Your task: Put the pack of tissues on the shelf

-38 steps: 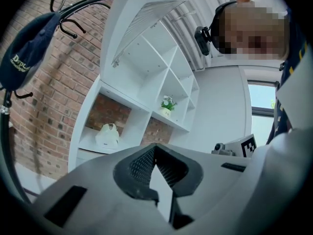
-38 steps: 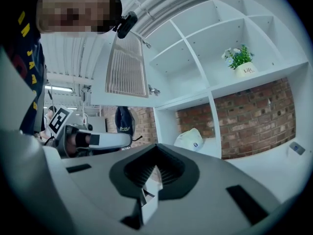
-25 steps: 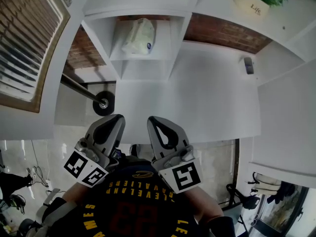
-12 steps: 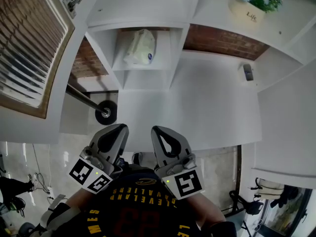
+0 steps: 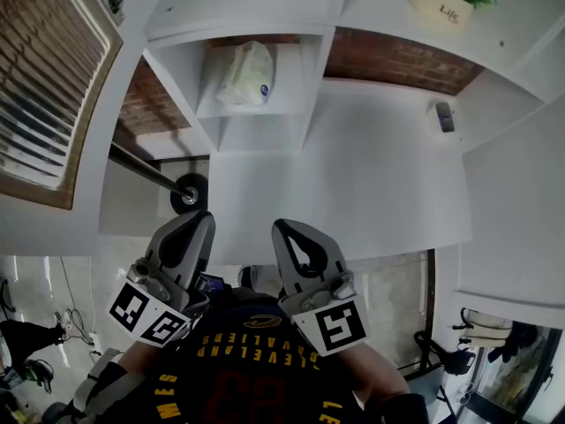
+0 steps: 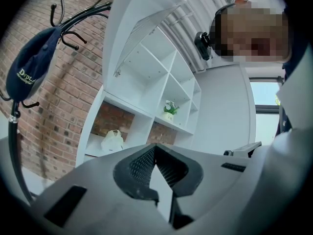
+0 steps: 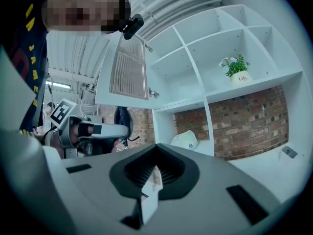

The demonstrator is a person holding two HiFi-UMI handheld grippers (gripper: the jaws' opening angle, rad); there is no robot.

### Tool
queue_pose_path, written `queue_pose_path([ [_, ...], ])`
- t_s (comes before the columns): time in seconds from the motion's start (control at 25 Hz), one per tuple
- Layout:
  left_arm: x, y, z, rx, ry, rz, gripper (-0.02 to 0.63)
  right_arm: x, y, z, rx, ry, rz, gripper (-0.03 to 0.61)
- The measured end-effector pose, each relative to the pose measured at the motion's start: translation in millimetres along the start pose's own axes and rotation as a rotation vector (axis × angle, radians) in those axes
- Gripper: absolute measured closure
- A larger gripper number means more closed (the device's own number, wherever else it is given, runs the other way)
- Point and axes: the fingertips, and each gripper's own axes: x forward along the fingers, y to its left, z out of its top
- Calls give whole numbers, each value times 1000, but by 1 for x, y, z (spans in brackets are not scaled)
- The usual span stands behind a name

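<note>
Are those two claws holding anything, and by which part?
Nothing is held. The left gripper and right gripper are both shut empty; the pack of tissues lies on the shelf.

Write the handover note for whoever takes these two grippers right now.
Left gripper: jaws together, nothing between them, held close to the body, well short of the shelf.
Right gripper: jaws together, empty, beside the left one.
Pack of tissues: lies in a low cubby of the white shelf, in front of the brick wall, with no gripper touching it.
Done: the pack is on the shelf.
Left: apparently nothing; at most check that the pack sits steady.
</note>
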Motion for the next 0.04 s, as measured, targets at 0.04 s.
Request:
queue_pose_path([
  [0.04,0,0,2,-1,-6,1,611,0,-1,-1,0,1,-2,581],
])
